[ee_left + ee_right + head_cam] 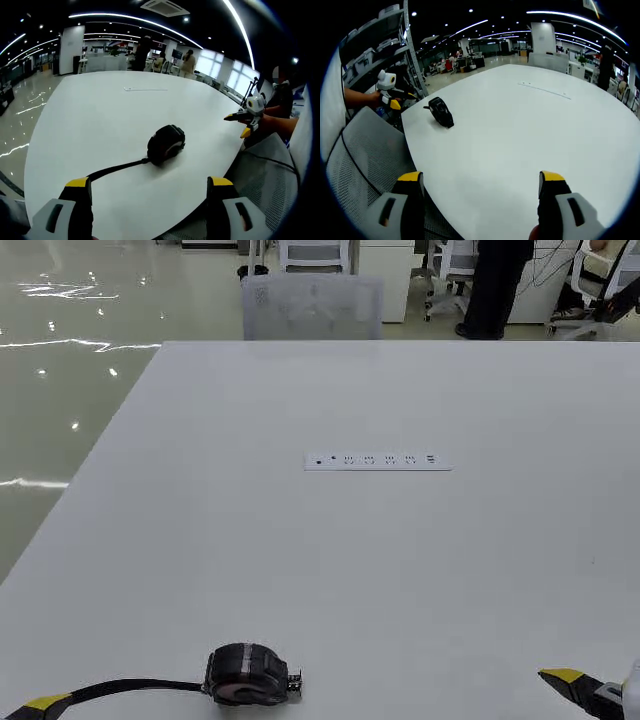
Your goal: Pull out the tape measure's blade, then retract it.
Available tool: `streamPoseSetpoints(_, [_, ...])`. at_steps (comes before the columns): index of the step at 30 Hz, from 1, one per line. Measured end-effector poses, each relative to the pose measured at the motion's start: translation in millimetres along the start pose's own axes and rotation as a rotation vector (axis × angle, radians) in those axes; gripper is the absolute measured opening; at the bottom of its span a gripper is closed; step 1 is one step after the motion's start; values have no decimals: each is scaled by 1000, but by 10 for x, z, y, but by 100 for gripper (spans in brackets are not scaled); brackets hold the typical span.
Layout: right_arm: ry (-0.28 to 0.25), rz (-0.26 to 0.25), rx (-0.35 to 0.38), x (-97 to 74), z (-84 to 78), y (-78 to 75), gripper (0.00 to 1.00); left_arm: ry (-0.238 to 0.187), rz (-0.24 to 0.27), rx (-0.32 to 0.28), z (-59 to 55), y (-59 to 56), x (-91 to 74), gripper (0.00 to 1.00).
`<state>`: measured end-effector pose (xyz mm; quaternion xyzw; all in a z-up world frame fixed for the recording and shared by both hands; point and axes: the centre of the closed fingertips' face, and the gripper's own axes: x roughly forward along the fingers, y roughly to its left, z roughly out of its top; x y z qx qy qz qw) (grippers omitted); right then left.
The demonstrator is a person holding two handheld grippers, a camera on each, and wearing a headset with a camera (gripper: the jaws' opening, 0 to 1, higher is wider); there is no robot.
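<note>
A black tape measure (pixel 249 675) lies on the white table (pixel 400 560) near its front edge, blade retracted, with its hook end facing right. Its black wrist strap (pixel 130 687) trails off to the left. In the left gripper view the tape measure (pixel 166 144) lies just ahead of my left gripper (pixel 148 182), which is open, and the strap (pixel 117 167) ends near one jaw. My right gripper (pixel 480 177) is open and holds nothing, well to the right of the tape measure (pixel 440 111). One yellow fingertip (pixel 565 677) pokes in at the lower right of the head view.
A white power strip (pixel 377 461) is set flat in the middle of the table. A grey mesh chair (pixel 312 307) stands at the far edge. Another mesh chair (pixel 365 150) sits at the near edge. People and office chairs are far behind.
</note>
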<state>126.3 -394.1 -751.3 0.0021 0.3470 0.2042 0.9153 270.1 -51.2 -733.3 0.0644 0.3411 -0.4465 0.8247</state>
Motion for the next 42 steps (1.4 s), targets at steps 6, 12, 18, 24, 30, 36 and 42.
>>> streamPoseSetpoints(6, [-6,3,11,-4,10,4,97,-1,0,7,6,-2,-7,90])
streamPoseSetpoints(12, [0,10,9,8,0,25,97,3,1,2,-13,18,-13,90])
streamPoseSetpoints(18, [6,11,9,11,-24,33,97,2,2,1,-14,26,-15,91])
streamPoseSetpoints(24, [8,7,5,8,-20,21,98,-2,-5,-10,-1,7,-4,91])
streamPoseSetpoints(30, [9,8,5,14,-29,14,98,-6,-5,-13,17,13,0,91])
streamPoseSetpoints(36, [6,7,7,11,-22,13,98,-4,-9,-16,12,14,-5,91])
streamPoseSetpoints(42, [9,10,8,12,-32,19,98,-4,-11,-17,9,14,-2,91])
